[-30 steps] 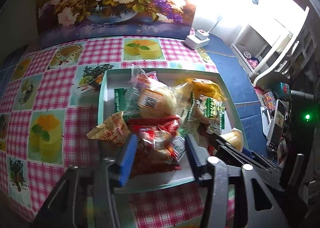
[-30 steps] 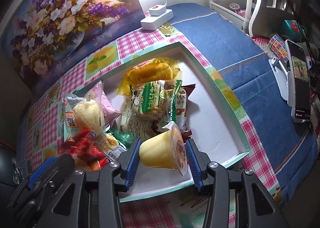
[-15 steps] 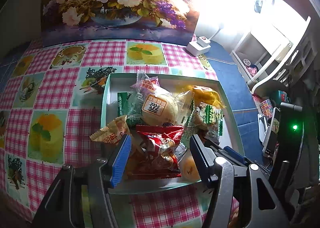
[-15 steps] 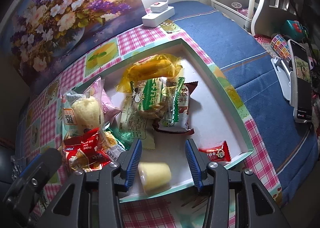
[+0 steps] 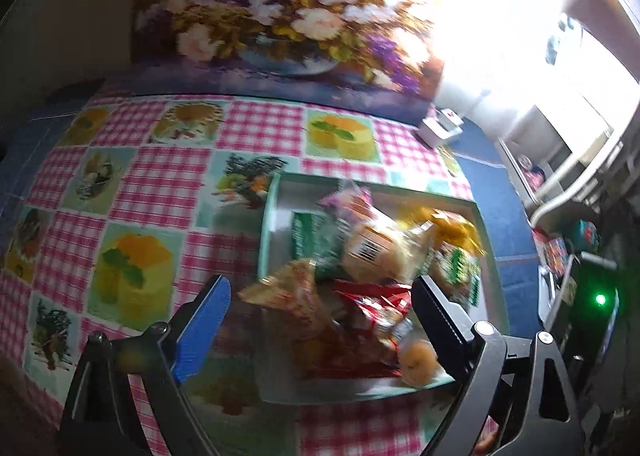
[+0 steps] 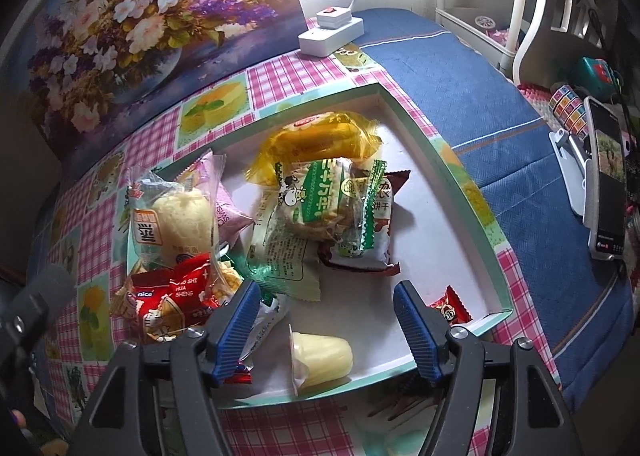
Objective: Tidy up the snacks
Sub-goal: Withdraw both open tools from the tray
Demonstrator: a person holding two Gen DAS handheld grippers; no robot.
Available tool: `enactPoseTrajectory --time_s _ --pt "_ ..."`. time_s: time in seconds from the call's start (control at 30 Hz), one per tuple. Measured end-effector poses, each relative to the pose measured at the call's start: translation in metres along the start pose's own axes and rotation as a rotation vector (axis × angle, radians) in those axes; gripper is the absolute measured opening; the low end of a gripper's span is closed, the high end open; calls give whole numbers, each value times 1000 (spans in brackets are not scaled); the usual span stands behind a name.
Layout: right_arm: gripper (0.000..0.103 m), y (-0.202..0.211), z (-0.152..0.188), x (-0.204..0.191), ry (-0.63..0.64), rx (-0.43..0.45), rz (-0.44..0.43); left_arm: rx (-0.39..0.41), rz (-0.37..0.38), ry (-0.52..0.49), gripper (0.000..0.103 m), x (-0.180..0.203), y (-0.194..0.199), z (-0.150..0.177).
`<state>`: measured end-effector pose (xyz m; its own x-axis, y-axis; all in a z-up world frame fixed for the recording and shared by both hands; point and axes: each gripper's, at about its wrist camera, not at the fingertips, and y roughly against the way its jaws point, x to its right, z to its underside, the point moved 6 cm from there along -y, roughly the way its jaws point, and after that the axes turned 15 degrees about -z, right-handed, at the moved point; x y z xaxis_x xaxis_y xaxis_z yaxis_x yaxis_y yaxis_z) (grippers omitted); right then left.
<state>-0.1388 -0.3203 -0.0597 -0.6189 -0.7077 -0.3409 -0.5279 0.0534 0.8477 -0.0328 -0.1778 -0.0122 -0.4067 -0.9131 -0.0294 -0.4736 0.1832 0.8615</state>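
A shallow white tray with a mint rim (image 6: 472, 192) (image 5: 266, 240) holds several wrapped snacks. A yellow jelly cup (image 6: 322, 356) lies on its side at the tray's near edge, below my open, empty right gripper (image 6: 326, 302). A red peanut packet (image 6: 168, 304) (image 5: 372, 308) lies at the near left, a bun in clear wrap (image 6: 180, 220) behind it, a yellow packet (image 6: 316, 140) at the back, and green-and-white packets (image 6: 320, 200) in the middle. A small red candy (image 6: 450, 306) sits in the near right corner. My left gripper (image 5: 320, 296) is open wide and empty above the tray's near left side.
A pink checked tablecloth (image 5: 160, 184) covers the table, with a blue cloth (image 6: 460, 96) on its right. A flower painting (image 6: 140, 16) stands at the back, beside a white power strip (image 6: 330, 32). A phone on a stand (image 6: 606, 180) is at the right.
My right gripper let go of the jelly cup, which now lies on its side in the tray, and pulled back. My left gripper opened off the red packet and drew back and left.
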Motion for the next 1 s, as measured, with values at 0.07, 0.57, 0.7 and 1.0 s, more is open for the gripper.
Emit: enactPoseTrajectory --time_s 0.07,0.57,0.7,1.0 --pt "74 -1 -1 0 7 3 2 8 -29 14 93 -8 -3 -1" --pt "103 10 2 -20 111 79 4 10 -177 -9 97 -35 -18 9" --pt "103 14 10 -27 136 71 -4 13 -206 -19 97 -44 -15 14" --pt "103 33 25 -46 179 77 -23 72 -212 -27 97 -60 8 22"
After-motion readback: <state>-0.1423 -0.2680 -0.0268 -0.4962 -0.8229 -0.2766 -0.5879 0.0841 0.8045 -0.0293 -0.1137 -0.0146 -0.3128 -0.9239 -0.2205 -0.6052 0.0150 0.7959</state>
